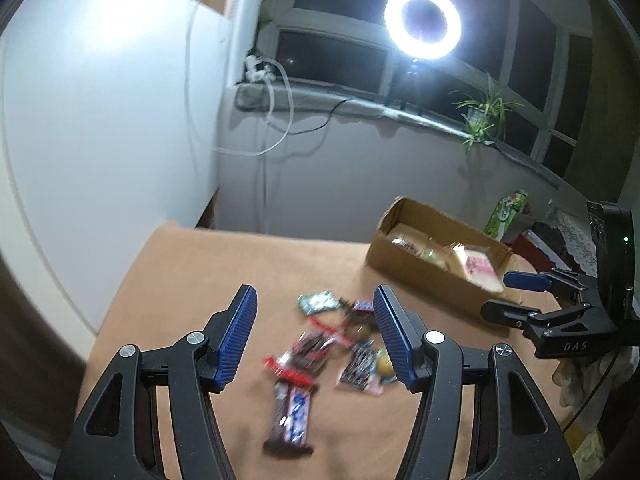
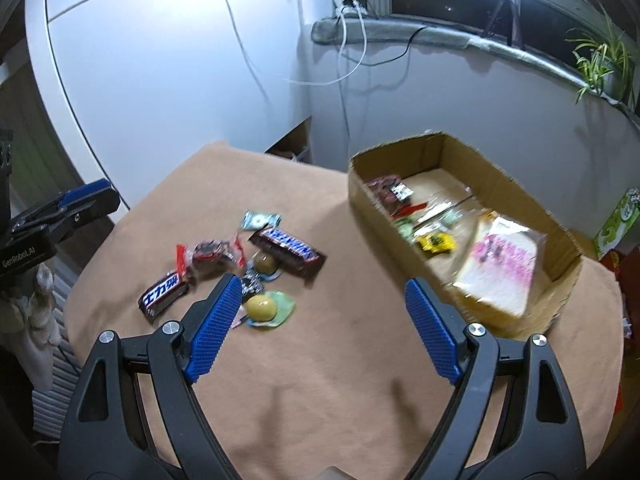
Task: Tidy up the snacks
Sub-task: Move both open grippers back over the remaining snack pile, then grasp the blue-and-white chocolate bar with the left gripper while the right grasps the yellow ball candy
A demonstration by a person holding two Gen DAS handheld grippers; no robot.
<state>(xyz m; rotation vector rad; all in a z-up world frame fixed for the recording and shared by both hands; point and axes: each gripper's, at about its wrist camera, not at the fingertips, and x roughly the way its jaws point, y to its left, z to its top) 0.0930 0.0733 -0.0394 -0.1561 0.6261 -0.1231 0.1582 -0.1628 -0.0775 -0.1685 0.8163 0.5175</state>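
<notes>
Glaring ring light (image 1: 423, 22), dim room, motion-blurred snacks (image 1: 292, 412), fisheye-warped edges.

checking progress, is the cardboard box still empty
No, the cardboard box already holds a bagged bread loaf and several small snack packets.

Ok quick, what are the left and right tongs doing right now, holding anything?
Left tongs: open, empty, above the loose snacks.
Right tongs: wide open, empty, over bare cloth beside the cardboard box.
</notes>
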